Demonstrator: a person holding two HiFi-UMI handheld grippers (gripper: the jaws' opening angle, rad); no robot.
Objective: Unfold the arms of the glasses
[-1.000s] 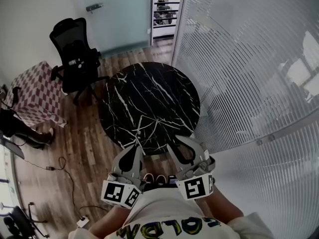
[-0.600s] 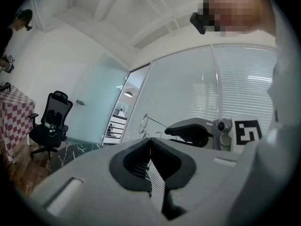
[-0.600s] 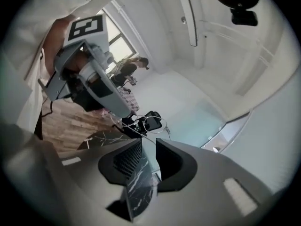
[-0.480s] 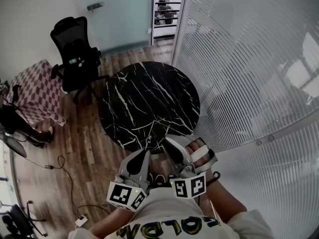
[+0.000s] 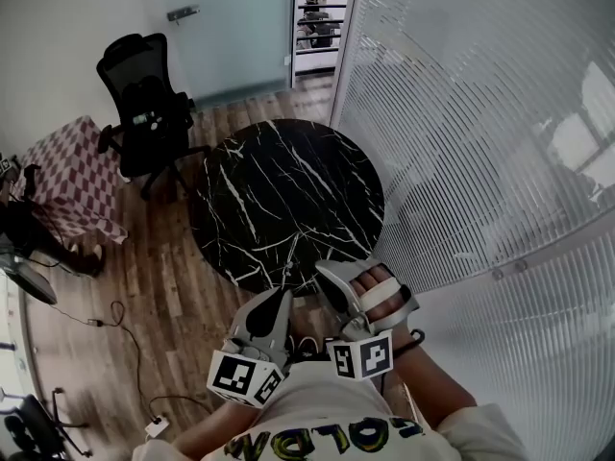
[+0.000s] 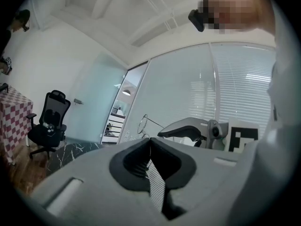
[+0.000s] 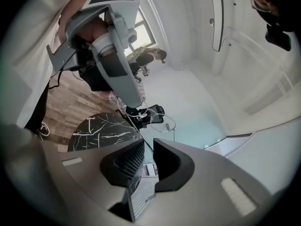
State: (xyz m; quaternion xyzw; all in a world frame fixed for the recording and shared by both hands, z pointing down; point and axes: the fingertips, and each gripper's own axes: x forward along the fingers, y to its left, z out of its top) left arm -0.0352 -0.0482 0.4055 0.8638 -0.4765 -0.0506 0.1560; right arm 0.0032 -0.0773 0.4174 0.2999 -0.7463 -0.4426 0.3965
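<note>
A person stands at the near edge of a round black marble tabletop [image 5: 288,190] with a pair of wire-rimmed glasses [image 7: 162,123] held in the air just above that edge, between two hand-held grippers. The left gripper [image 6: 150,140] has its fingers clenched on the frame beside one lens. The right gripper [image 7: 148,145] is closing, its fingers not yet pressing on the thin arm [image 7: 136,130] that runs between them. The glasses look light, springy and easily bent, and the clear lenses would smear or scratch. The safer hold is probably on the arm partway along, swinging it gently about its hinge while the frame stays pinned. Beyond the far side of the tabletop stand a black office chair [image 5: 144,104] and a frosted glass door [image 5: 226,27].
</note>
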